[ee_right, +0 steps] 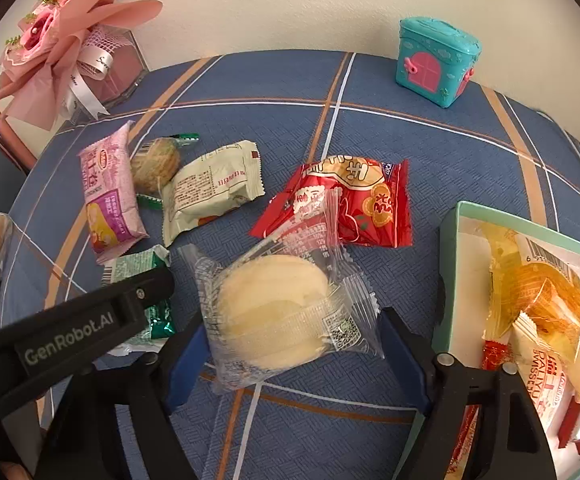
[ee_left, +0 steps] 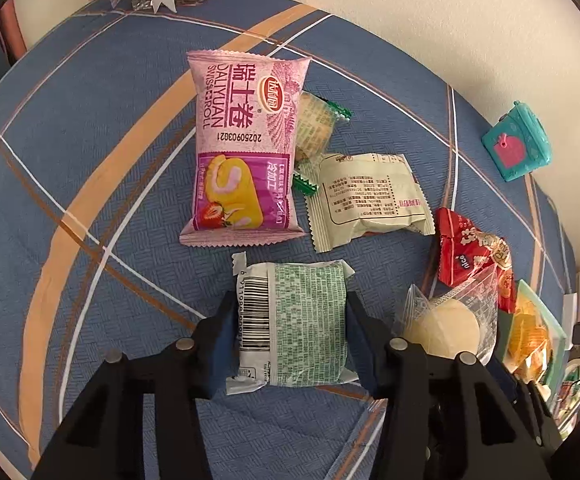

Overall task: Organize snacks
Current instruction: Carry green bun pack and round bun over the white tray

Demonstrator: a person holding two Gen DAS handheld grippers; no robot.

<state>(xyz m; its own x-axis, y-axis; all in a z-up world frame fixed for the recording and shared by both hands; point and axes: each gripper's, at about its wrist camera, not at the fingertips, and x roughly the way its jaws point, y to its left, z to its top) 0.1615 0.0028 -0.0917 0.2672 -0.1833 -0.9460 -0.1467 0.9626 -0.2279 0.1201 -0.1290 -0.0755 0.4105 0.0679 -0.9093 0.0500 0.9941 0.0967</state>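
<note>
Left tongs [ee_left: 290,334] pinch the green pack [ee_left: 298,324] near-centre on the worktop [ee_left: 89,160]; right tongs [ee_right: 290,344] straddle the clear bun pack [ee_right: 281,312], pads apparently not yet pressing; squeeze gently, lift straight toward the box [ee_right: 450,240] at right.

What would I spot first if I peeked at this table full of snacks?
Probably the pink Swiss roll packet lying mid-table on the blue checked cloth. Nearer, the left claw squeezes a green-and-white packet, while the right claw straddles a clear bag of pale wafers. A turquoise toy house stands by the wall.
</note>
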